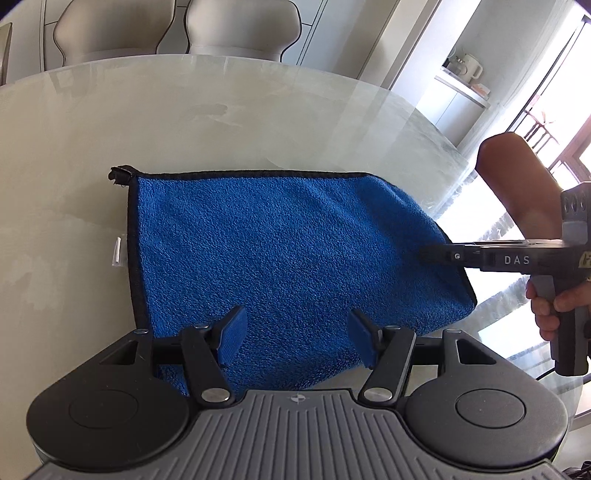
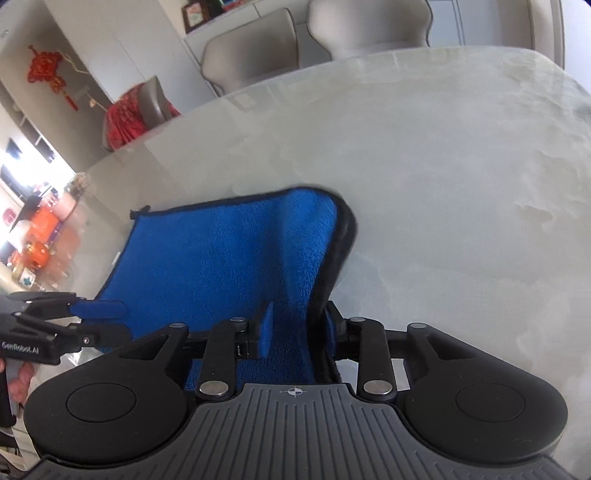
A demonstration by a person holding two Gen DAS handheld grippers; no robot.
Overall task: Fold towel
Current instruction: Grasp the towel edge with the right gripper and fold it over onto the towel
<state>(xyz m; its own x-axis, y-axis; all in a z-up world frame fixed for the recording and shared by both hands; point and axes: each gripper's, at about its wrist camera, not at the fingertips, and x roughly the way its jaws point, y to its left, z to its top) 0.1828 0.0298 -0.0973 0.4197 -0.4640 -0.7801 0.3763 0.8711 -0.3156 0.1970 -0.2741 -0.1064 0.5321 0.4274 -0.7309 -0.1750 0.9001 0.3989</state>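
Blk grippers, blue-padded fingers (image 1: 232, 338), grey ribbed bodies, silver screws.

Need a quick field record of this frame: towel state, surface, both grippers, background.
towel: blue towel with black edging, lying on the table, right edge curled up showing a dark underside
hanging loop: at the towel's far left corner
surface: pale marble-look table, glossy
left gripper: jaws apart over the towel's near edge, nothing between the pads
right gripper: straddles the raised right edge, pads not clearly pressing
person: hand on the right gripper's handle
background: grey chairs behind the table
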